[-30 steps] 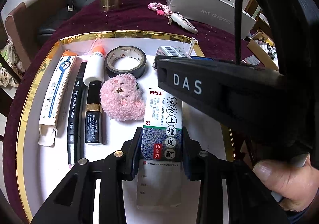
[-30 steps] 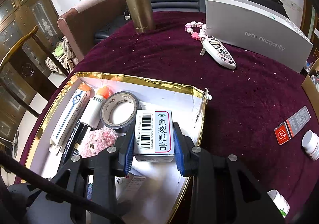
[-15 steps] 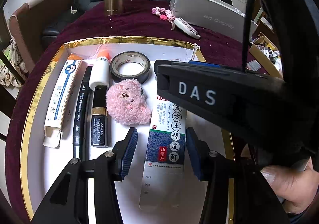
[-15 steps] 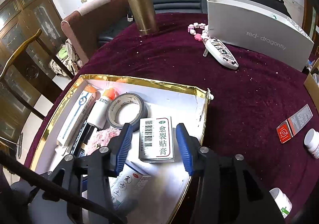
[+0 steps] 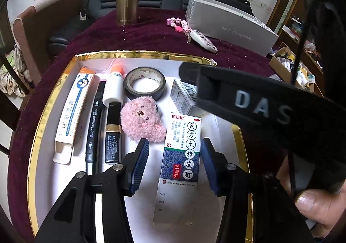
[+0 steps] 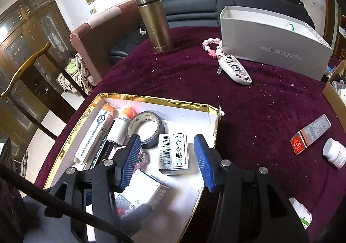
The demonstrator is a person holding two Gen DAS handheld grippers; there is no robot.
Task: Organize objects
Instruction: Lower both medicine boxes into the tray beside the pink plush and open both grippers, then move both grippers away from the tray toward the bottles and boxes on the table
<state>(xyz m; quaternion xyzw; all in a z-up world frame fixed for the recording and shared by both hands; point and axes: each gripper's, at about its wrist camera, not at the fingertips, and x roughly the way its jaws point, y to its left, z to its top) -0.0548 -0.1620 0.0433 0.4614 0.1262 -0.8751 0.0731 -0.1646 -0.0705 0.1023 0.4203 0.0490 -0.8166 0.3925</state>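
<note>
Since a second ago both your tools have let go: the left tool (image 5: 175,163) was clamped on the blue box (image 5: 182,152) and now stands released, pads clear on both sides. The right tool (image 6: 167,159) was clamped on the barcode box (image 6: 173,152); its jaws are opening, box between them but untouched. Both boxes lie flat in the tray (image 5: 39,135), so both drops look done.

Nearest you, the blue box lies lengthwise, parallel to the row on its left, probably to save space. Beside it: pink plush (image 5: 141,122), black tube (image 5: 113,132), marker (image 5: 95,122), long white carton (image 5: 73,113), all lined up along the tray. Behind them, glue bottle (image 5: 115,86) and tape roll (image 5: 146,83). The barcode box sits just right of the tape and behind the blue box, filling the free corner near the right wall.

Further out on the counter (image 6: 259,124), still loose: red-grey pack (image 6: 310,136), two white bottles (image 6: 335,153) on the right edge, key fob (image 6: 234,69) with beads, then flask (image 6: 155,24) and grey box (image 6: 276,53) at the back. Judging by that, the job is partway; next grab is likely on the right side.
</note>
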